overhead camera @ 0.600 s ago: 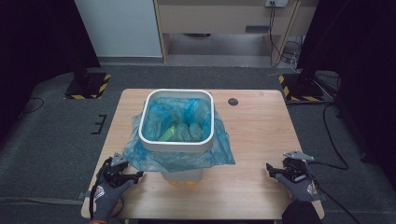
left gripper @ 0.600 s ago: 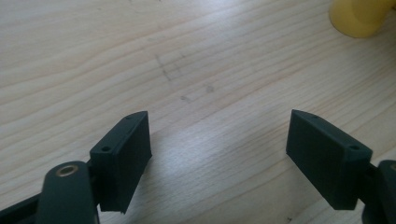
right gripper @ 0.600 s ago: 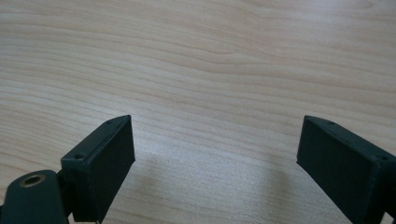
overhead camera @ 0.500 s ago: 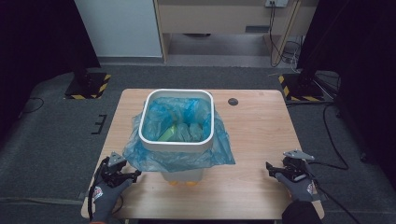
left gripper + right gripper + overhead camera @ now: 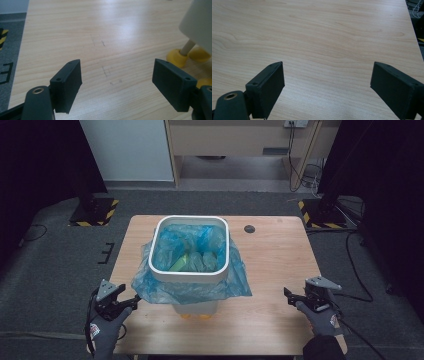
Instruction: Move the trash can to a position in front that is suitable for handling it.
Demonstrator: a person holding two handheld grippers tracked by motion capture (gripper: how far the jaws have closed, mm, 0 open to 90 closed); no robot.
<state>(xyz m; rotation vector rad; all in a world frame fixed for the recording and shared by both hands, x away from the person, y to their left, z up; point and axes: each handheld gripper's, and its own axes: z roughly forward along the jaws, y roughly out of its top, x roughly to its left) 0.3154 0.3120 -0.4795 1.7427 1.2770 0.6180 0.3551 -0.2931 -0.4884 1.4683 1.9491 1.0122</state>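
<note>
Flanking a white bin point(image 5: 189, 247) lined with a blue bag point(image 5: 235, 280).
Left gripper point(image 5: 134, 298) and right gripper point(image 5: 287, 293) hover over the table point(image 5: 275, 250), jaws apart, empty.

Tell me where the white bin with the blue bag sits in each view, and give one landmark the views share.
High view: white bin at table centre, blue bag draped over its rim.
Left gripper view: the bin's lower corner at upper right, on yellow feet.
Right gripper view: not in it.
Shared landmark: the wooden table.
</note>
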